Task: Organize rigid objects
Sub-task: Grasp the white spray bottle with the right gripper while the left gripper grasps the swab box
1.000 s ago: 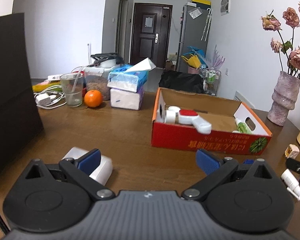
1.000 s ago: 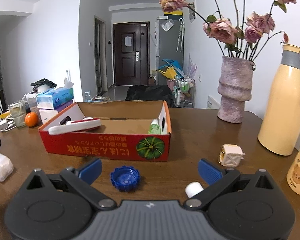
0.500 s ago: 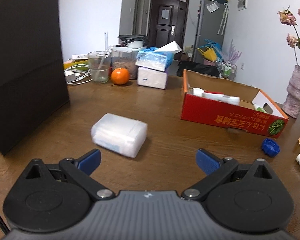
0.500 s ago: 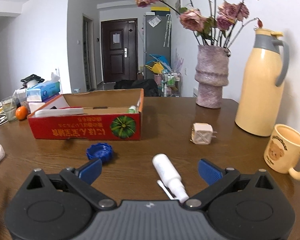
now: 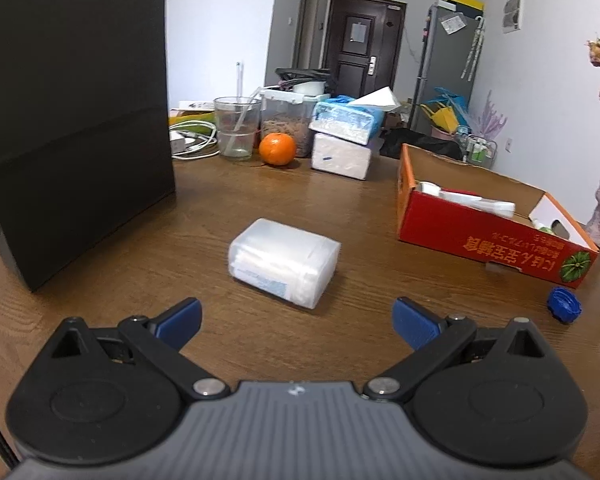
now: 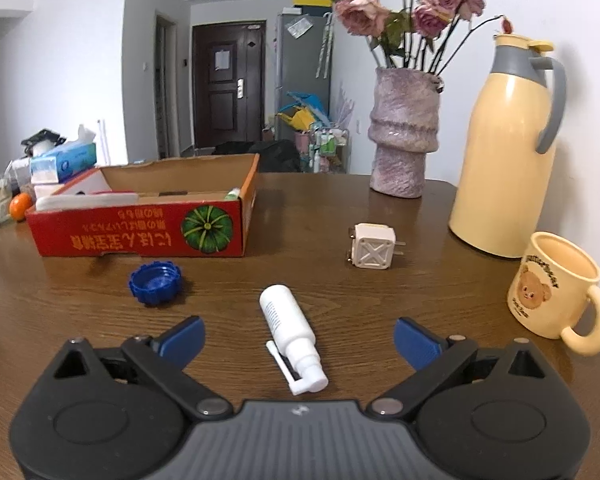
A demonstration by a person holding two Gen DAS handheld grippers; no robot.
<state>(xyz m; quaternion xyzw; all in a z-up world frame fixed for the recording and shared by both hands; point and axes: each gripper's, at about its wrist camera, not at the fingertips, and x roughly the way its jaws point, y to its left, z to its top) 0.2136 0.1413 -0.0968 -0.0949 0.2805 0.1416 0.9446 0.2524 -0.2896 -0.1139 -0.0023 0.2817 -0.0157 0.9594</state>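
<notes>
A: Which step is this?
B: Lining up pickups. The right gripper (image 6: 298, 334) hangs over the spray bottle (image 6: 290, 330) lying on the counter (image 6: 380, 300); the left gripper (image 5: 296, 318) faces the clear plastic box (image 5: 282, 262)

A: And the jaws?
B: Both pairs wide apart, holding nothing. The right ones have just begun closing, straddling the bottle without touching it. Next they must sink, clamp, then carry it to the red box (image 6: 140, 236)

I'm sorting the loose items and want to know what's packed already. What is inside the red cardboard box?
The red cardboard box holds a long white-and-red item and a green-capped bottle. Its front wall hides the floor.
</notes>
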